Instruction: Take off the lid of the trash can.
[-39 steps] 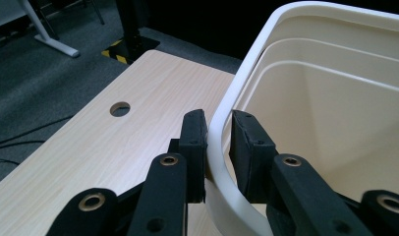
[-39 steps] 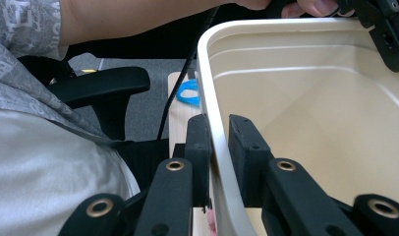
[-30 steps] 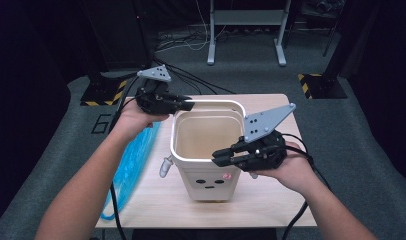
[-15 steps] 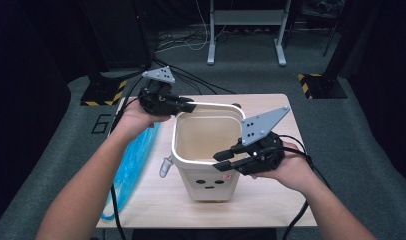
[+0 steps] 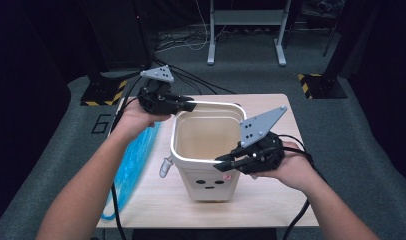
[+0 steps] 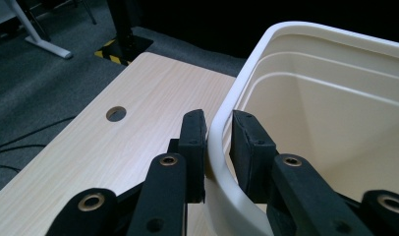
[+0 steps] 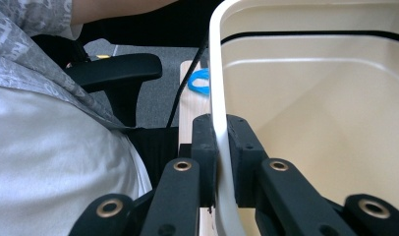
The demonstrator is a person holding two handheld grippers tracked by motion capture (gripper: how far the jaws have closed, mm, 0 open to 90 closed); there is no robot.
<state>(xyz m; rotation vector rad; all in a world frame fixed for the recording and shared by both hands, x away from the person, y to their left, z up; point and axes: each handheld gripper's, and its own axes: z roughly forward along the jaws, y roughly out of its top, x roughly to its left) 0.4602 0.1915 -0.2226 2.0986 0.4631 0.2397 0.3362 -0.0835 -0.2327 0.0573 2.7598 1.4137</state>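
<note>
A cream plastic bin [image 5: 206, 135] with a small face printed on its front stands upright on the light wooden table [image 5: 271, 200]. My left gripper [image 5: 188, 106] is shut on the rim at the bin's far left corner. One pad sits outside the wall and one inside, as the left gripper view [image 6: 218, 123] shows against the bin [image 6: 335, 113]. My right gripper [image 5: 222, 165] holds the near right rim. Its jaws have just been closing with the rim between them. In the right gripper view [image 7: 218, 123] the pads now press on the bin [image 7: 310, 98] wall. The bin's inside looks empty.
A blue translucent sheet [image 5: 133, 160] lies along the table's left edge. A small white knob [image 5: 164, 167] sticks out of the bin's left side. The table has a round hole [image 6: 116, 113] at its far end. Cables trail back to a metal frame [image 5: 243, 30] on the floor.
</note>
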